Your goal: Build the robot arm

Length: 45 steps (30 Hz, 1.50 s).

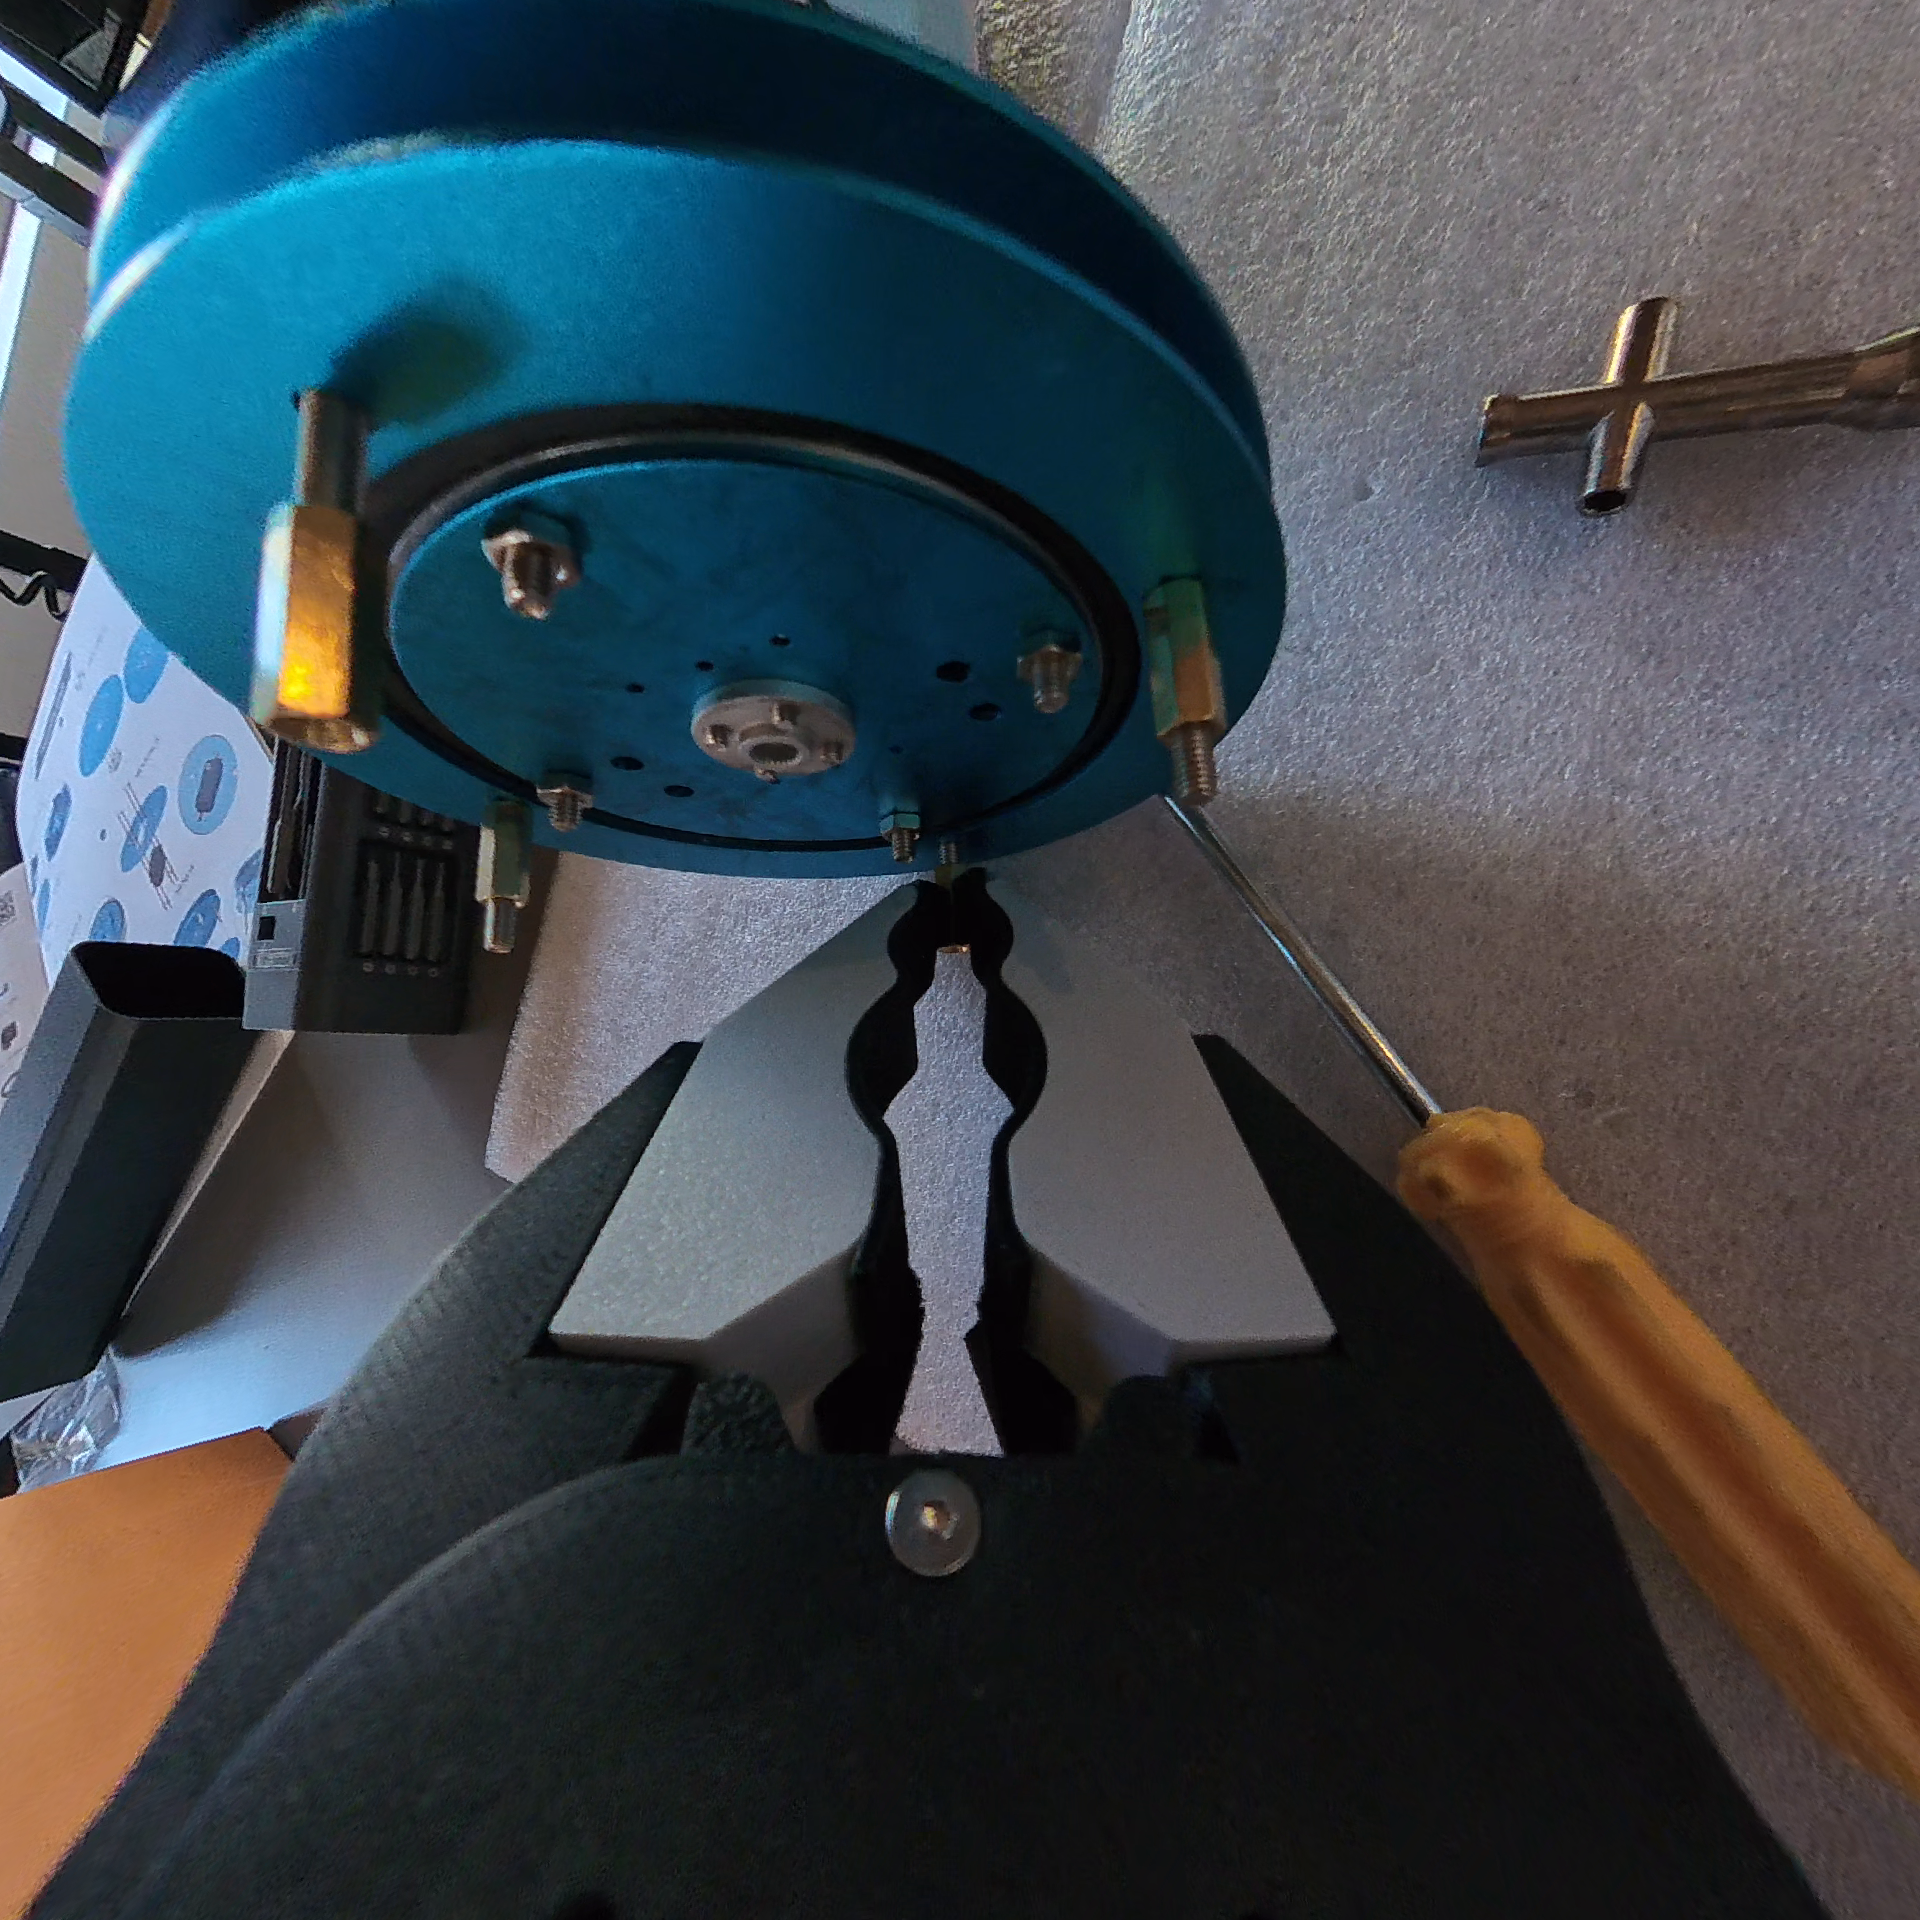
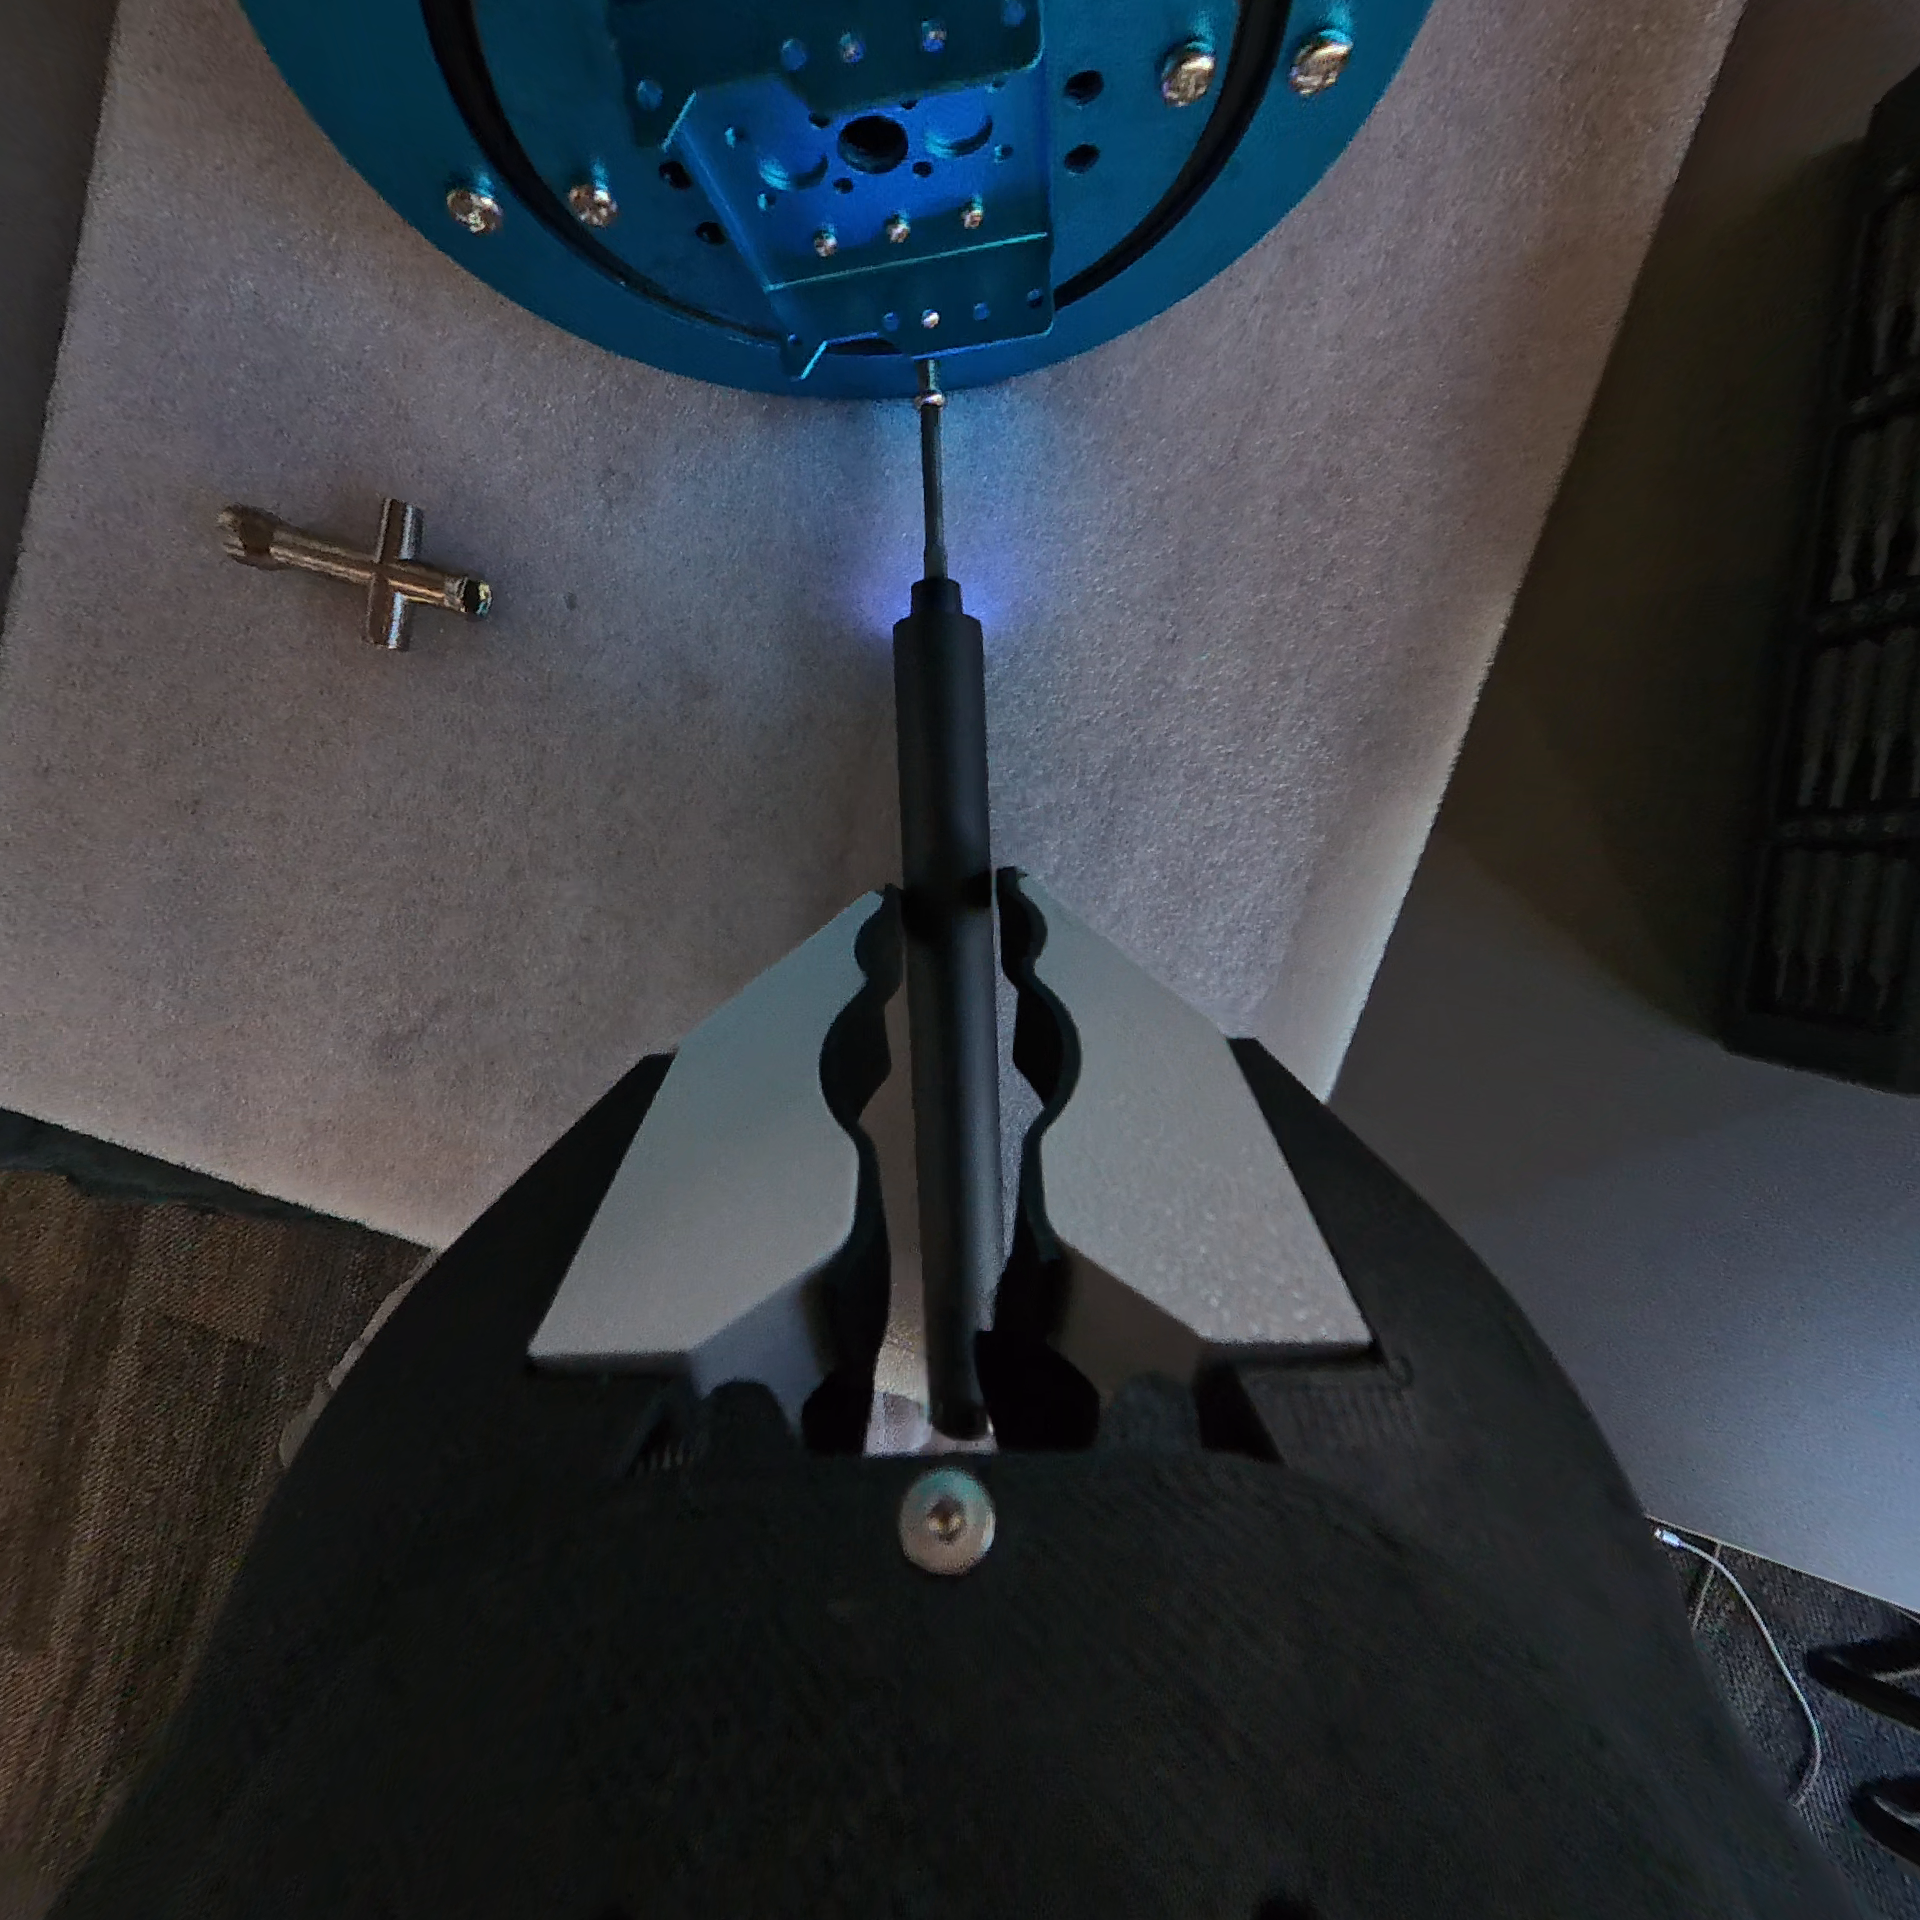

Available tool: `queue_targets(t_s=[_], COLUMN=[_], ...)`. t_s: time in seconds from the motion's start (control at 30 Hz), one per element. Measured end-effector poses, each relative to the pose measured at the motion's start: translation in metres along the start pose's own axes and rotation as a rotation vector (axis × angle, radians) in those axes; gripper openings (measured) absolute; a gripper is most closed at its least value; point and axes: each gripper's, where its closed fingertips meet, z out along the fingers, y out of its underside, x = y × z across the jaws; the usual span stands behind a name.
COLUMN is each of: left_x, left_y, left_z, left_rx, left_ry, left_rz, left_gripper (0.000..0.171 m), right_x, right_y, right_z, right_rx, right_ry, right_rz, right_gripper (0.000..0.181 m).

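Note:
A blue round metal base (image 1: pixel 727 343) with brass standoffs (image 1: pixel 312 613) stands tilted up off the grey foam mat (image 1: pixel 1558 779). My left gripper (image 1: pixel 951 914) is shut on a small brass standoff (image 1: pixel 953 940) at the disc's lower rim. In the right wrist view the disc's other face (image 2: pixel 582 301) shows a blue bracket (image 2: pixel 894 208). My right gripper (image 2: pixel 945 904) is shut on a black electric screwdriver (image 2: pixel 940 790). Its bit (image 2: pixel 932 478) meets a small screw (image 2: pixel 930 398) at the disc's near edge.
A yellow-handled screwdriver (image 1: pixel 1621 1382) lies on the mat, tip under the disc. A metal cross wrench (image 1: pixel 1631 416) lies to the right and also shows in the right wrist view (image 2: pixel 374 571). A black bit case (image 1: pixel 364 914), a printed sheet (image 1: pixel 125 748) and a dark box (image 1: pixel 94 1143) sit left. One gripper's finger ends stand about 11 centimetres off the other's.

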Motion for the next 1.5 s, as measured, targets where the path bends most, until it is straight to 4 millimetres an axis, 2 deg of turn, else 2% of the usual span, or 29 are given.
queue_targets(t_s=[0.27, 0.43, 0.53, 0.63, 0.77, 0.87, 1.5], left_x=[0.0002, 0.0003, 0.0006, 0.0007, 0.0009, 0.0009, 0.0001], left_y=[-0.0002, -0.0005, -0.0008, -0.0010, -0.0013, -0.0013, -0.0012], left_z=[0.0003, 0.0006, 0.0007, 0.0008, 0.0008, 0.0009, 0.0005], left_rx=[-0.003, -0.004, -0.003, -0.002, 0.000, 0.005, 0.012], left_ry=[0.000, -0.001, -0.001, 0.000, 0.000, 0.003, -0.011], left_rz=[0.012, 0.014, 0.013, 0.013, 0.015, 0.010, -0.003], left_gripper=[0.004, 0.004, 0.004, 0.004, 0.004, 0.004, 0.004], right_x=[0.0039, -0.0024, -0.0019, -0.0020, -0.0029, -0.0008, 0.0001], right_y=[-0.0006, 0.0001, 0.0002, 0.0004, -0.0011, 0.0019, 0.0013], right_z=[-0.0020, -0.0022, -0.0022, -0.0020, -0.0014, 0.0004, 0.0045], right_rx=[0.001, -0.005, -0.009, -0.002, 0.013, -0.036, -0.038], right_ry=[-0.039, -0.228, -0.263, -0.242, -0.109, -0.040, -0.028], right_rz=[0.080, 0.301, 0.352, 0.276, 0.094, 0.052, 0.099], right_gripper=[0.015, 0.014, 0.015, 0.017, 0.026, 0.018, 0.015])
